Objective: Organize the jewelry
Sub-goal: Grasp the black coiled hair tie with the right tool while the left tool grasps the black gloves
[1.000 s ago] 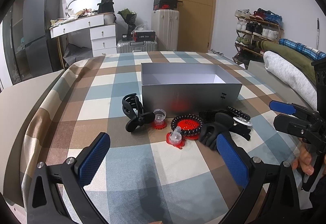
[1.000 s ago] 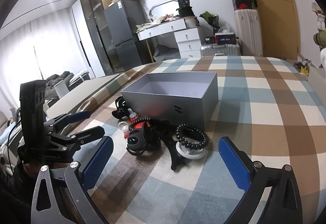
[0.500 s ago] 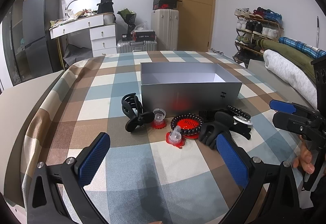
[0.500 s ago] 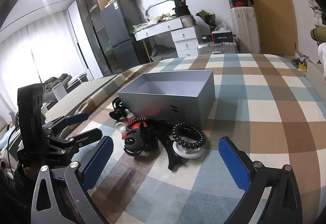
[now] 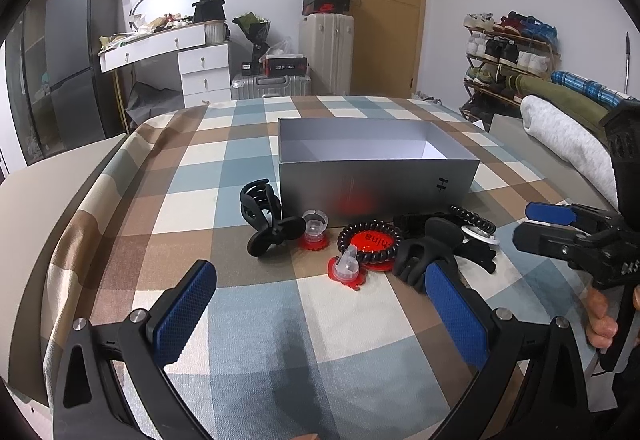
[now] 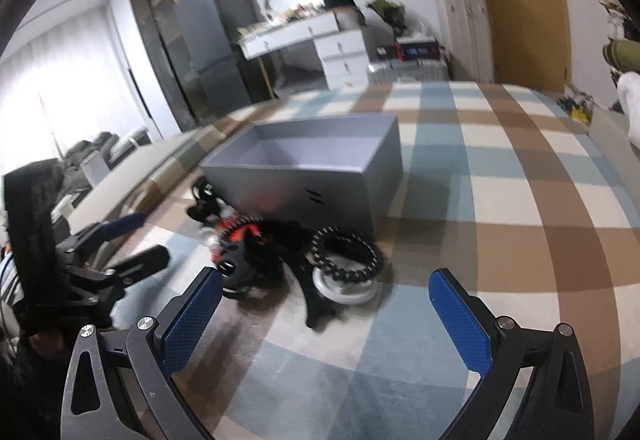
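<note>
Grey box (image 5: 376, 176) open-topped; black coil ties (image 5: 370, 242), claw clips (image 5: 264, 218) clustered beside.

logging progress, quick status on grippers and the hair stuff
Left gripper open, empty. Right gripper open, empty. Black coil hair ties and claw clips on checked cloth; grey open box empty. Path unobstructed.

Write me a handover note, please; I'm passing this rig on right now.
Left gripper: open, empty, short of the pile.
Right gripper: open, empty, near the black coil hair tie.
Grey box: open, looks empty.
In front of it on the checked cloth: claw clips, coil ties, red discs.
Done: nothing boxed.
Left: move every piece into the box.
</note>
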A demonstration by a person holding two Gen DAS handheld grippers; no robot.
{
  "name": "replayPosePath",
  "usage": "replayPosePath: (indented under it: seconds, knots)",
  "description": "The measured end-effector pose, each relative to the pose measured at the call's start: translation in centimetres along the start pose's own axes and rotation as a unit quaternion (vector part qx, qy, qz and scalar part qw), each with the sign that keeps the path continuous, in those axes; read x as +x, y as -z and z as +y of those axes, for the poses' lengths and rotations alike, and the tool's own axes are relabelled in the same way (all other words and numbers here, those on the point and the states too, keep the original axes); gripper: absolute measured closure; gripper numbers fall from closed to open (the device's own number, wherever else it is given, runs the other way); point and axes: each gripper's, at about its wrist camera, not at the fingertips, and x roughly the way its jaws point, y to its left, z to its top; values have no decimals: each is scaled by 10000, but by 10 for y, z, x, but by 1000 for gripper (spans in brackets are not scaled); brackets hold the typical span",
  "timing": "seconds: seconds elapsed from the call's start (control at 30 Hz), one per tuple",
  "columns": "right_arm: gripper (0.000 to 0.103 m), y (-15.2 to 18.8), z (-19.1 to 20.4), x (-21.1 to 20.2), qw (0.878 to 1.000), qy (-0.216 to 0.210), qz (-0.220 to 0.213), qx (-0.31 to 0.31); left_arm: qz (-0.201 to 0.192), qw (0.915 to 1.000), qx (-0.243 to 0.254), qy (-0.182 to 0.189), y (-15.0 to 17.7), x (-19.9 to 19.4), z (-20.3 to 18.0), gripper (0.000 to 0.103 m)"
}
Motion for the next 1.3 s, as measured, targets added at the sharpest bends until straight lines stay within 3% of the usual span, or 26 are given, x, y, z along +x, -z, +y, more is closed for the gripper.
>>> replayPosePath:
  seconds: [0.1,0.17,0.23,0.5,0.8,0.9,0.97,1.03,1.3]
  knots:
    - [4,-3,-7,4,9997,-49,159,192,29,10000,0,-9,-2,1,-3,1]
    - [22,-6,-10,8,9991,-113,267,301,50,10000,-14,4,-3,2,-3,1]
    - [31,-9,-16,14,9977,-215,446,459,80,10000,-32,8,-4,3,-3,1]
    - [37,-10,-17,33,9942,-290,853,584,152,9998,94,46,-6,5,-11,1]
    - [52,-15,-1,23,9978,125,648,13,182,9995,240,116,-9,9,-22,1]
    - [62,-18,8,20,9972,97,672,-311,205,9994,243,162,-11,12,-23,1]
    - [79,-20,11,24,9964,99,741,-408,224,9993,227,181,-11,13,-23,1]
    - [85,-21,14,27,9956,72,794,-486,239,9993,228,168,-10,13,-23,1]
    - [83,-22,25,43,9905,191,1090,-820,285,9991,218,223,-10,14,-23,1]
